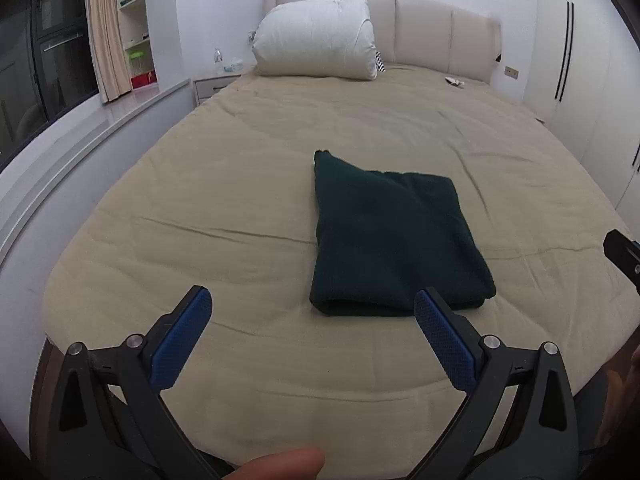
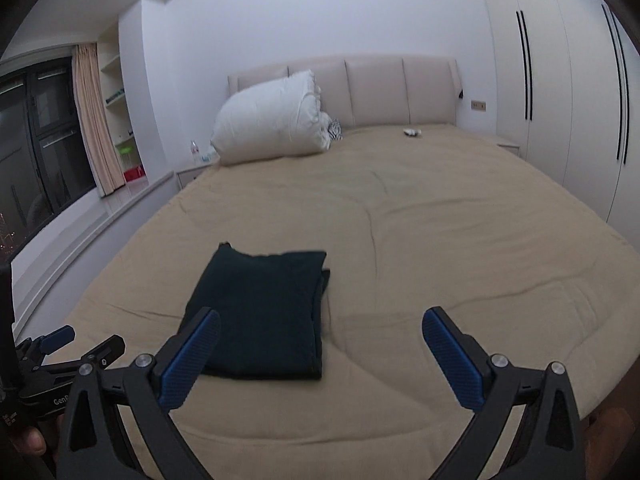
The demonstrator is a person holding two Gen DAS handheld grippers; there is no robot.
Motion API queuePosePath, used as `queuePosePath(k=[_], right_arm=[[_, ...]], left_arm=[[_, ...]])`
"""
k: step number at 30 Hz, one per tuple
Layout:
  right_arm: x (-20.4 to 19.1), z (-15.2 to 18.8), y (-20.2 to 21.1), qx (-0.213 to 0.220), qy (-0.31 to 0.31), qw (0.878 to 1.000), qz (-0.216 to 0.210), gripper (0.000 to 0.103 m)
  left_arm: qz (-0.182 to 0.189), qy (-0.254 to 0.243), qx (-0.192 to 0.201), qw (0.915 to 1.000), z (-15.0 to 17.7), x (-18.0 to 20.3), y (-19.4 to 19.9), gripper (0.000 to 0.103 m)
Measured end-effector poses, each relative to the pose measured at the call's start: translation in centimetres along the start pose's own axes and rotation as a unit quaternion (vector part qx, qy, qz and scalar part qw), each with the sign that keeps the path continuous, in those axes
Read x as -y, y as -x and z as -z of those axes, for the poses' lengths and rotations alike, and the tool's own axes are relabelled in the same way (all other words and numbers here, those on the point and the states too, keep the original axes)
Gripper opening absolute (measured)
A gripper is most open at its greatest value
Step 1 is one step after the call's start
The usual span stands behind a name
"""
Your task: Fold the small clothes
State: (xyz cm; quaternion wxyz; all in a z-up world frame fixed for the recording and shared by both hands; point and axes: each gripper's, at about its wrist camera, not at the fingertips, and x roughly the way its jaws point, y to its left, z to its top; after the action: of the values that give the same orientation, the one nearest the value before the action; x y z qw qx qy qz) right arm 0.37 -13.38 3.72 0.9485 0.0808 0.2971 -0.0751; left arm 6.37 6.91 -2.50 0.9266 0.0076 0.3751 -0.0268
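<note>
A dark green garment (image 1: 394, 236) lies folded into a flat rectangle on the beige bed cover (image 1: 240, 184). It also shows in the right wrist view (image 2: 264, 312). My left gripper (image 1: 314, 304) is open and empty, held above the bed's near edge, just short of the garment's front left corner. My right gripper (image 2: 320, 322) is open and empty, held above the bed to the right of the garment's front edge. The left gripper also shows at the left edge of the right wrist view (image 2: 80, 344). The right gripper's tip shows at the right edge of the left wrist view (image 1: 624, 252).
A white rolled duvet (image 1: 316, 38) lies against the padded headboard (image 1: 436, 32). A small object (image 1: 454, 80) lies at the far right of the bed. A window ledge (image 1: 80, 140) runs along the left, white wardrobes (image 2: 560, 100) along the right.
</note>
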Motion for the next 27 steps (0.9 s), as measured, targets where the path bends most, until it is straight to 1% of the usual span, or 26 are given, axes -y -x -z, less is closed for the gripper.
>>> queuePosePath(k=[6, 12, 18, 27], right_arm=[[-0.8, 1.4, -0.7, -0.030, 0.012, 0.999, 0.003, 0.103], [-2.0, 2.1, -1.0, -0.050, 0.024, 0.998, -0.003, 0.103], [-2.4, 2.6, -1.3, -0.058, 0.027, 0.998, -0.006, 0.103], [-2.4, 3.1, -1.5, -0.066, 0.026, 0.997, -0.006, 0.103]], left_arm=[[0.001, 0.004, -0.016, 0.9999, -0.3, -0.7, -3.0, 0.103], [0.000, 0.006, -0.025, 0.9997, 0.0, -1.1, -3.2, 0.103], [-0.001, 0.003, -0.027, 0.9996, -0.2, -1.2, -2.8, 0.103], [0.000, -0.001, -0.034, 0.9994, -0.1, -0.9, -3.5, 0.103]])
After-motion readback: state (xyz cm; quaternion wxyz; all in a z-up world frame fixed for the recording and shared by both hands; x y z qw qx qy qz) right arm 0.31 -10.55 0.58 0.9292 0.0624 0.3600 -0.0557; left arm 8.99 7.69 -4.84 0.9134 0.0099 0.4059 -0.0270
